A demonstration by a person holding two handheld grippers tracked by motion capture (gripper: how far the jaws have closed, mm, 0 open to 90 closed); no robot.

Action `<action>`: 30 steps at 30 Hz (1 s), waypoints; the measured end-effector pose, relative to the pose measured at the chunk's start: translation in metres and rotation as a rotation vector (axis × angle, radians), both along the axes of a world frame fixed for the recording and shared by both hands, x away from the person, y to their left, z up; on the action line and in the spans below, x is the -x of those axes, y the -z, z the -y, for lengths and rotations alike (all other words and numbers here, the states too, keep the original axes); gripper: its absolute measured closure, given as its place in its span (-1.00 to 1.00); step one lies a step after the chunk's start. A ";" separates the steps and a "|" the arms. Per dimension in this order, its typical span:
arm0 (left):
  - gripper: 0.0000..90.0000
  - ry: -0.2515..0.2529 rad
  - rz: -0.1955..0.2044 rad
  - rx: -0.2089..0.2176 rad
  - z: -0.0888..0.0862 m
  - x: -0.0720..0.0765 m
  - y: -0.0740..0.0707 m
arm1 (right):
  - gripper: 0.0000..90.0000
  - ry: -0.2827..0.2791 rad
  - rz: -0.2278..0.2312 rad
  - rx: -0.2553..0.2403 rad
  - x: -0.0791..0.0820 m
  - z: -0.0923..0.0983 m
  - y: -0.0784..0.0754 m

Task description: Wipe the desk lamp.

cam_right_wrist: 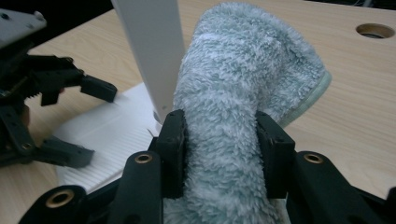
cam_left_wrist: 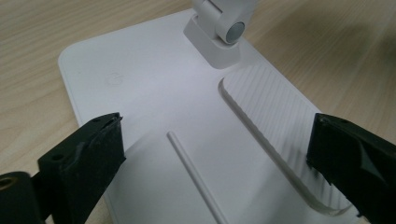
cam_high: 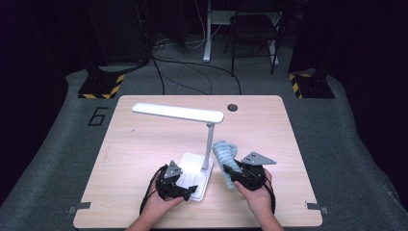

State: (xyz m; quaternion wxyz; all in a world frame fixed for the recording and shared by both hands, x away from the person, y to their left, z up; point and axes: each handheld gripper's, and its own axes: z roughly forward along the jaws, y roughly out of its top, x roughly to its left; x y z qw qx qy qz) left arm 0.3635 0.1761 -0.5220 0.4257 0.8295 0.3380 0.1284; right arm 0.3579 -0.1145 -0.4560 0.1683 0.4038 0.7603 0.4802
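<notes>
Two tongs at the near edge of the surface, each in a hand. Forearms cut off by the bottom of the high view.

Left tongs: jaws wide apart, nothing between them, poised over the lamp base. In the left gripper view the base runs out of frame at the bottom; whether the jaw tips touch it is hard to tell. The base is white, flat, with rounded corners, a ribbed recess on one side, a thin raised line down the middle and a faint round mark near the far corner.

Right tongs: clamped on the cloth, pads pressed into both sides of the rolled part. Lower end of the cloth hidden behind the jaws and cut off by the frame bottom. Cloth is pale blue-grey, fluffy, with a stitched hem visible at its far right fold. It is up off the surface, just right of the lamp post and very near it; contact unclear. In the high view the cloth looks faintly striped, detail too small to confirm.

Farther back: post rises to the long white lamp head, which hides a strip of the surface. Round grommet hole near the far edge. Beyond, floor dark, cables and chair legs dim.
</notes>
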 end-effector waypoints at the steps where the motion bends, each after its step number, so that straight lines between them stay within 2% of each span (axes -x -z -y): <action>1: -0.89 0.000 0.003 0.003 0.001 0.000 0.000 | 0.33 0.000 0.000 0.000 0.000 0.000 0.000; 4: -0.88 0.009 0.000 0.008 0.001 0.000 0.001 | 0.33 -0.011 0.014 -0.007 -0.001 -0.008 -0.005; 8: -0.89 0.016 0.007 0.013 0.000 -0.001 0.001 | 0.33 -0.009 0.009 -0.017 -0.002 -0.016 -0.009; 20: -0.89 0.024 0.015 0.027 0.000 -0.001 0.003 | 0.33 -0.021 -0.011 -0.026 -0.004 -0.031 0.001; 25: -0.88 0.014 0.018 0.028 0.001 0.000 0.003 | 0.34 -0.023 -0.052 -0.016 -0.009 -0.037 0.015; 30: -0.88 0.013 0.018 0.027 0.002 0.000 0.003 | 0.35 -0.006 -0.125 -0.022 -0.019 -0.039 0.028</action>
